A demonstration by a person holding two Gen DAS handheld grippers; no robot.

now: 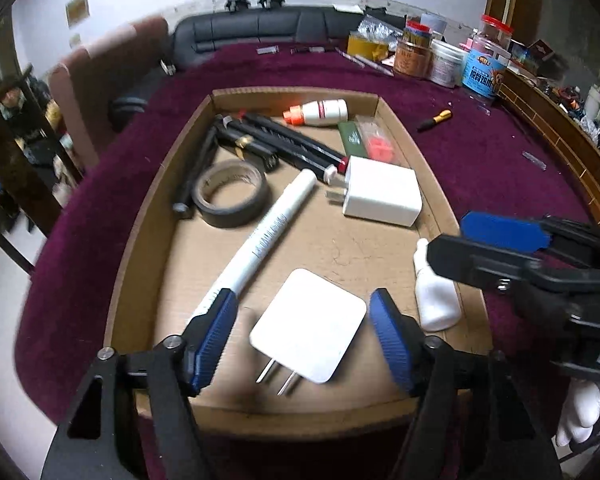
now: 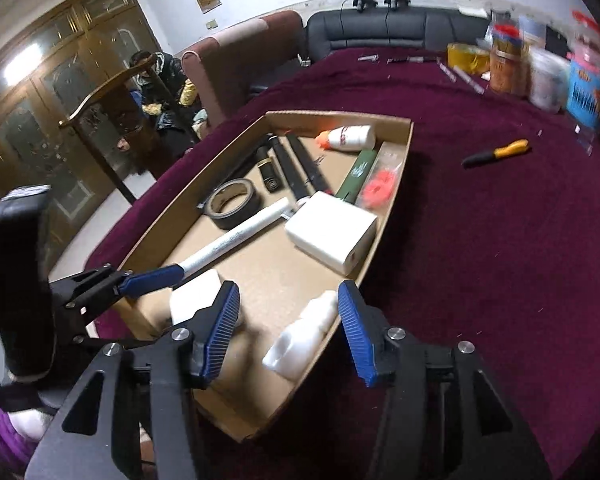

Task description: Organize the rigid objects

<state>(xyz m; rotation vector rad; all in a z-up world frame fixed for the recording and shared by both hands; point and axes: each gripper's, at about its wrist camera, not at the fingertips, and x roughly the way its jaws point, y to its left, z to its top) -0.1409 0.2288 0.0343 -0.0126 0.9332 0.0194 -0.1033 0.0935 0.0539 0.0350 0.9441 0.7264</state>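
Observation:
A shallow cardboard tray [image 1: 140, 240] sits on a maroon cloth and holds several small items. My left gripper [image 1: 304, 340] hovers open over the tray's near end. A flat white plug charger [image 1: 308, 324] lies on the tray floor between its blue pads, which do not press on it. My right gripper [image 2: 288, 332] is open at the tray's near right corner. A small white bottle [image 2: 300, 332] lies on its side between its pads, free of them. In the left wrist view the same bottle [image 1: 436, 296] rests by the tray's right wall, under the right gripper's fingers [image 1: 500, 232].
The tray also holds a white marker [image 1: 268, 232], a tape roll [image 1: 230, 196], a white cube charger [image 1: 384, 192], black pens [image 1: 292, 144], a glue bottle [image 1: 320, 114] and a green box [image 1: 352, 138]. A black-and-yellow pen [image 2: 496, 152] lies on the cloth. Jars [image 1: 484, 68] stand at the back right.

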